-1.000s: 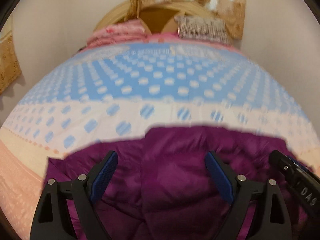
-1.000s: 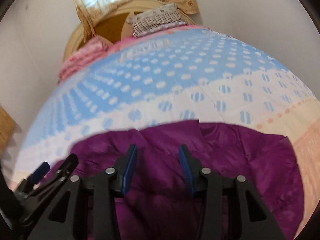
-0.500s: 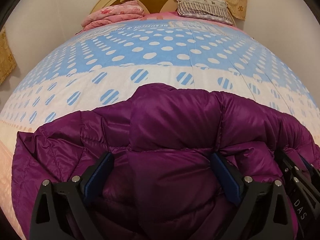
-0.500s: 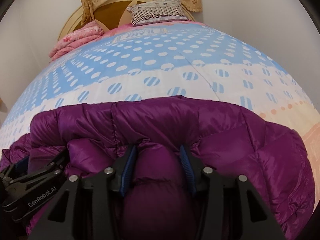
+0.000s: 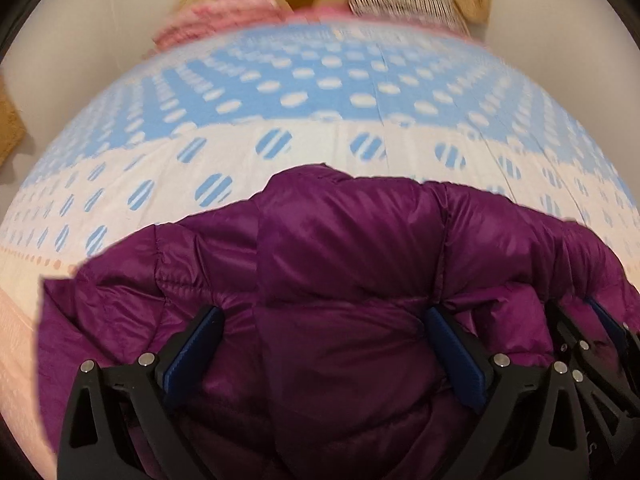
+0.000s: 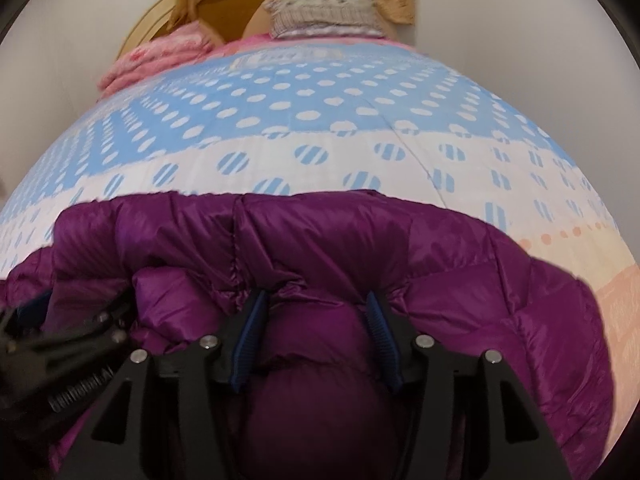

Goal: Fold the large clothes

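Note:
A purple puffer jacket (image 5: 352,248) lies on the bed, bunched in front of both grippers; it also fills the lower right wrist view (image 6: 320,248). My left gripper (image 5: 324,320) has its jaws wide apart, with a thick fold of the jacket bulging between them. My right gripper (image 6: 316,304) has its jaws closer together, pinching a puffy fold of the jacket. The right gripper shows at the right edge of the left wrist view (image 5: 592,344), and the left gripper at the left edge of the right wrist view (image 6: 60,332).
The bed carries a blue and white dotted cover (image 5: 320,92) with a peach band (image 6: 608,280) on its near part. A pink folded blanket (image 6: 160,56) and a striped pillow (image 6: 324,12) lie by the wooden headboard (image 6: 224,4). White walls flank the bed.
Both grippers have drawn back from the low close-in position of half a second ago. The jacket sits lower in both views and more bed cover shows. The jaw openings look unchanged.

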Motion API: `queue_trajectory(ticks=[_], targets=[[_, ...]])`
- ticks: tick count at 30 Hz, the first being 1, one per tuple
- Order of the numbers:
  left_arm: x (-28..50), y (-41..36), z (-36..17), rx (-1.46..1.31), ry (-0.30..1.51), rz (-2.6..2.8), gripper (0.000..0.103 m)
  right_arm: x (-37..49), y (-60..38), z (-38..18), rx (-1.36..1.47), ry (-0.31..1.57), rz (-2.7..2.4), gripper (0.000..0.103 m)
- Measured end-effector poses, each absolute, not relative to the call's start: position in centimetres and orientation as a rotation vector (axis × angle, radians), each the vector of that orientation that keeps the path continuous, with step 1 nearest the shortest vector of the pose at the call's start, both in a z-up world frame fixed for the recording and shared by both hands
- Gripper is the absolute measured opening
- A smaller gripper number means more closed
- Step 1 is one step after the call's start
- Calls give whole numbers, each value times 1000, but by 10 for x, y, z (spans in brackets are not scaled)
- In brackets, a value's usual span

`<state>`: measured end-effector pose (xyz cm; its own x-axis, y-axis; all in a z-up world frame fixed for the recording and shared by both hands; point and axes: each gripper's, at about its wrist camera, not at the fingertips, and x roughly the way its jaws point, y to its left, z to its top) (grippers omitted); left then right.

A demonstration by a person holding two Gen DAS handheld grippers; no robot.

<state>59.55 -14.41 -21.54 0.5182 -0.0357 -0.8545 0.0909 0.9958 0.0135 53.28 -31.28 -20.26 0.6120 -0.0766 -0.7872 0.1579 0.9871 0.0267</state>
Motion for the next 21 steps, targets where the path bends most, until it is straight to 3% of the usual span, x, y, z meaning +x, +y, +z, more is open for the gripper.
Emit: queue_trajectory(ticks=[3, 6, 7, 13, 21], targets=[[564, -129, -170, 40, 906, -102, 101, 499, -314, -171, 104, 837, -105, 56], [520, -123, -152, 59, 835, -181, 101, 456, -303, -154, 92, 768, -49, 66], [507, -125, -156, 88, 818, -178, 101, 444, -297, -157, 75, 761, -39, 70], [494, -139, -205, 152, 873, -137, 101, 437, -292, -203, 97, 834, -27, 68], [493, -126, -218, 70, 875, -160, 102, 449, -295, -218, 109, 856, -12, 72]])
